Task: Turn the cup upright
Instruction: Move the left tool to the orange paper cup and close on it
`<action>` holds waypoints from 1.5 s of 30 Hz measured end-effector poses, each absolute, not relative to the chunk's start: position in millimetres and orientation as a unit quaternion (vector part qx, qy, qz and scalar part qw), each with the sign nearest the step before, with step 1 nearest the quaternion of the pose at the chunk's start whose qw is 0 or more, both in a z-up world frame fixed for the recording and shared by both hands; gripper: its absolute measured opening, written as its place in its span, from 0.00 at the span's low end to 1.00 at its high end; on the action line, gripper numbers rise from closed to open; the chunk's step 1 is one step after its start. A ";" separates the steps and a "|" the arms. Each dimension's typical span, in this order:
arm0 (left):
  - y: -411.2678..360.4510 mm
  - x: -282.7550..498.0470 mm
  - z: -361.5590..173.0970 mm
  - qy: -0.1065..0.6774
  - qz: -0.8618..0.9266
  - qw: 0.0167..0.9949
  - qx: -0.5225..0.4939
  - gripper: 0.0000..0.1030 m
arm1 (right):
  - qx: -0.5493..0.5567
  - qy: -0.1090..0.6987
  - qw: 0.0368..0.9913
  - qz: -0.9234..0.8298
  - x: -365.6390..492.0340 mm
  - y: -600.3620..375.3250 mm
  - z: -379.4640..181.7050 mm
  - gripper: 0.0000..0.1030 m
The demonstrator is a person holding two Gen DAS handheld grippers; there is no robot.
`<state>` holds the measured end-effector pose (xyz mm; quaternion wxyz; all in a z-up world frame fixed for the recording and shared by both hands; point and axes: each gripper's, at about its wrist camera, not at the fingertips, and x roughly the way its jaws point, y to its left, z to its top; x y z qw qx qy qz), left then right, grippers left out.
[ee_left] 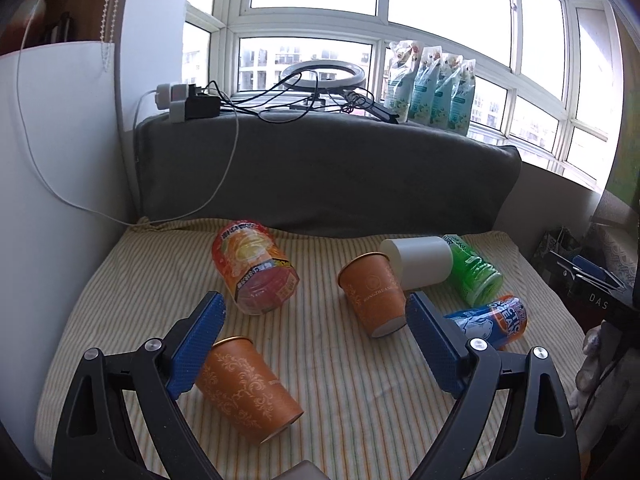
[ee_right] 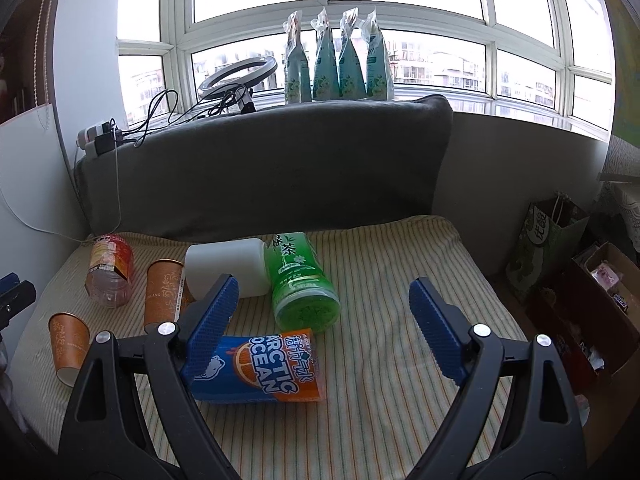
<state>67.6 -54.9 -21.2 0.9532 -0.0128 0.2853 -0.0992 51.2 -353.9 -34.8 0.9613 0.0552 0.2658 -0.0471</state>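
Several cups lie on their sides on a striped cushion [ee_left: 344,384]. An orange paper cup [ee_left: 248,388] lies by my left gripper's left finger. A second orange cup [ee_left: 374,296] lies farther off, touching a white cup [ee_left: 420,260]. My left gripper [ee_left: 316,348] is open and empty above the cushion. In the right wrist view my right gripper [ee_right: 324,328] is open and empty, over a blue and orange Arctic Ocean cup [ee_right: 260,368]. The two orange cups show there too, the near one [ee_right: 70,346] and the far one [ee_right: 164,292], with the white cup [ee_right: 228,264].
A green tea cup [ee_right: 300,280] and an orange-red printed container [ee_left: 252,264] also lie on the cushion. A grey bolster [ee_left: 320,168] backs it, with cables, a ring light [ee_left: 322,76] and pouches [ee_right: 336,60] on the sill. Boxes and a bag [ee_right: 548,248] stand right.
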 end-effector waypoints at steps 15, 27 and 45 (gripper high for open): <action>-88.2 157.3 -60.1 0.446 -0.168 0.871 -0.123 0.78 | 0.072 0.267 0.960 -0.052 47.6 -379.3 -46.1 0.87; -107.8 199.9 -92.4 0.518 -0.177 0.822 -0.160 0.74 | 0.088 0.272 0.956 -0.065 39.6 -397.7 -55.9 0.87; -110.3 213.2 -110.7 0.542 -0.166 0.806 -0.172 0.59 | 0.089 0.273 0.956 -0.067 33.6 -398.8 -57.1 0.87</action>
